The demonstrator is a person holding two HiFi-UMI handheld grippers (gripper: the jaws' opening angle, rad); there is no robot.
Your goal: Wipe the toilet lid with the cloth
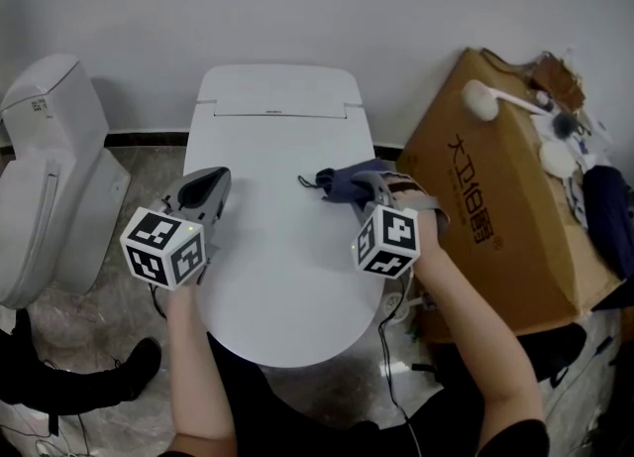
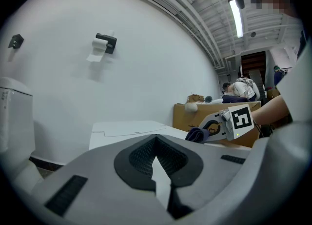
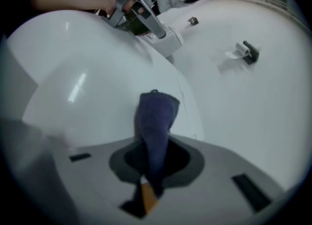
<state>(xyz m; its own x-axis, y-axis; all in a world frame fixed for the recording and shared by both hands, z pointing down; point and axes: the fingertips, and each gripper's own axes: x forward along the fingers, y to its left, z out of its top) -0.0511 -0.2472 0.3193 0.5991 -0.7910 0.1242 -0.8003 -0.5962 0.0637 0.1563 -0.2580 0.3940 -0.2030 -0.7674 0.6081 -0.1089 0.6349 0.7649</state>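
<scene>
The white toilet lid (image 1: 282, 247) lies shut in the middle of the head view. A dark blue cloth (image 1: 342, 181) rests on the lid's right side, pinched by my right gripper (image 1: 363, 187). In the right gripper view the cloth (image 3: 155, 121) runs out from between the shut jaws onto the lid (image 3: 83, 87). My left gripper (image 1: 210, 185) hovers over the lid's left edge with its jaws closed together and nothing between them. From the left gripper view, the cloth (image 2: 196, 133) and the right gripper (image 2: 214, 127) show across the lid (image 2: 126, 129).
A second white toilet (image 1: 45, 177) stands at the left. A brown cardboard box (image 1: 490, 197) with brushes and clutter on top sits close to the lid's right. A cable (image 1: 391, 366) trails on the marble floor. A paper-roll holder (image 2: 105, 43) hangs on the wall.
</scene>
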